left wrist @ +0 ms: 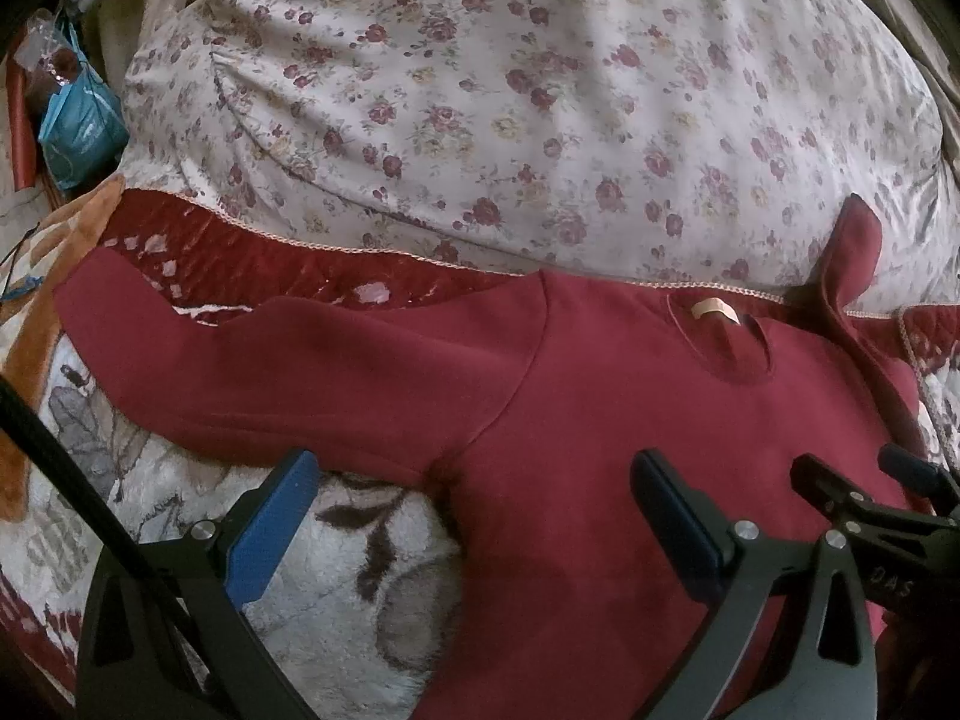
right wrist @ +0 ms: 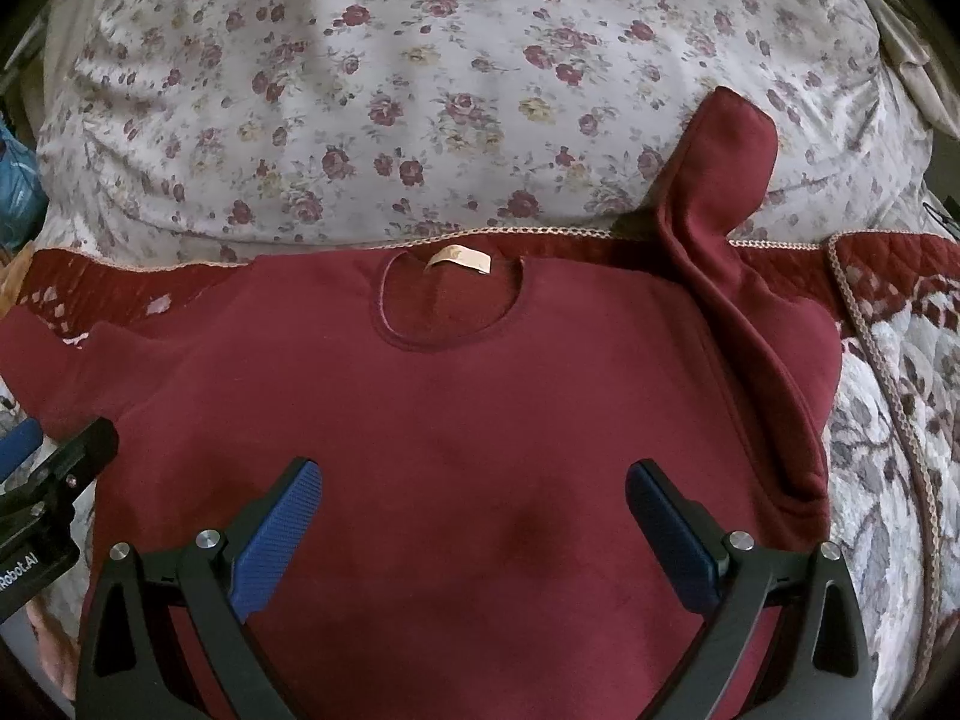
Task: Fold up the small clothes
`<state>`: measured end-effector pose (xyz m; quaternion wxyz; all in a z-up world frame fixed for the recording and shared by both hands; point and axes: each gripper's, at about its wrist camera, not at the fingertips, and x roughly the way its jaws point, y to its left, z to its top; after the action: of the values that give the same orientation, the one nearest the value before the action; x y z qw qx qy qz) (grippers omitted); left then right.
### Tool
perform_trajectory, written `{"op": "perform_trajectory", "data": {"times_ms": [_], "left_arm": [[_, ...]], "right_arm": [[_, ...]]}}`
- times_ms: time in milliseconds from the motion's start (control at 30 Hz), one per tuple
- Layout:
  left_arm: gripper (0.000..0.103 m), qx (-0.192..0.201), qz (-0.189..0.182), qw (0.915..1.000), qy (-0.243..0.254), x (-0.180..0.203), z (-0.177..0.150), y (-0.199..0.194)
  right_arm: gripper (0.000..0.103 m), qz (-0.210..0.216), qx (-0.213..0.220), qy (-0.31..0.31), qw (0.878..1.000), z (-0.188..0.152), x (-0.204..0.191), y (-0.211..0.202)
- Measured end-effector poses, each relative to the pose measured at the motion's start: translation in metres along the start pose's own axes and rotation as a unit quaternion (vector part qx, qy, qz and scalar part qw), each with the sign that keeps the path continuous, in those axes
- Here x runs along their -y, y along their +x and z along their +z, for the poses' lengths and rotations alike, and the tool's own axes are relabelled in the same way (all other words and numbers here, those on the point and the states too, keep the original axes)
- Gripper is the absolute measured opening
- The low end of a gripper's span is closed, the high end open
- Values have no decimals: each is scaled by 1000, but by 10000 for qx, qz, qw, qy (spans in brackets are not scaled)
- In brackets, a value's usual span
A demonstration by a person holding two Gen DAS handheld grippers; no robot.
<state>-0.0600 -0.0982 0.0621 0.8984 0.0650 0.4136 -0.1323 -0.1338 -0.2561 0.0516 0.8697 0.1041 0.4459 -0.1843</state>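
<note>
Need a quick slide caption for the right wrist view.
Open right gripper above a maroon sweatshirt spread flat, one sleeve draped up onto the floral bedding.

A: Dim, soft indoor light in both views; pale bands of light fall across the floral quilt (left wrist: 540,90).

B: Fisheye bending darkens the corners. The red shirt (right wrist: 450,408) carries a faint shadow patch, and the blue pads (right wrist: 276,540) look slightly soft.
</note>
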Motion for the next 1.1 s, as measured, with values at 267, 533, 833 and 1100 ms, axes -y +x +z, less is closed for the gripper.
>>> {"op": "perform_trajectory", "data": {"times_ms": [267, 533, 833, 1100], "left_arm": [[103, -12, -17, 10000, -65, -2, 2, 1], [103, -13, 41, 9999, -127, -6, 3, 1], [103, -33, 61, 9999, -138, -8, 3, 3], [103, -49, 82, 9998, -195, -10, 4, 4]], "right_arm": [[103, 9, -17, -26, 10000, -1, -2, 1], [103, 19, -32, -63, 10000, 0, -6, 2], [103, 55, -57, -142, 9999, -1, -11, 3], [103, 133, -132, -222, 9996, -2, -16, 6]]}}
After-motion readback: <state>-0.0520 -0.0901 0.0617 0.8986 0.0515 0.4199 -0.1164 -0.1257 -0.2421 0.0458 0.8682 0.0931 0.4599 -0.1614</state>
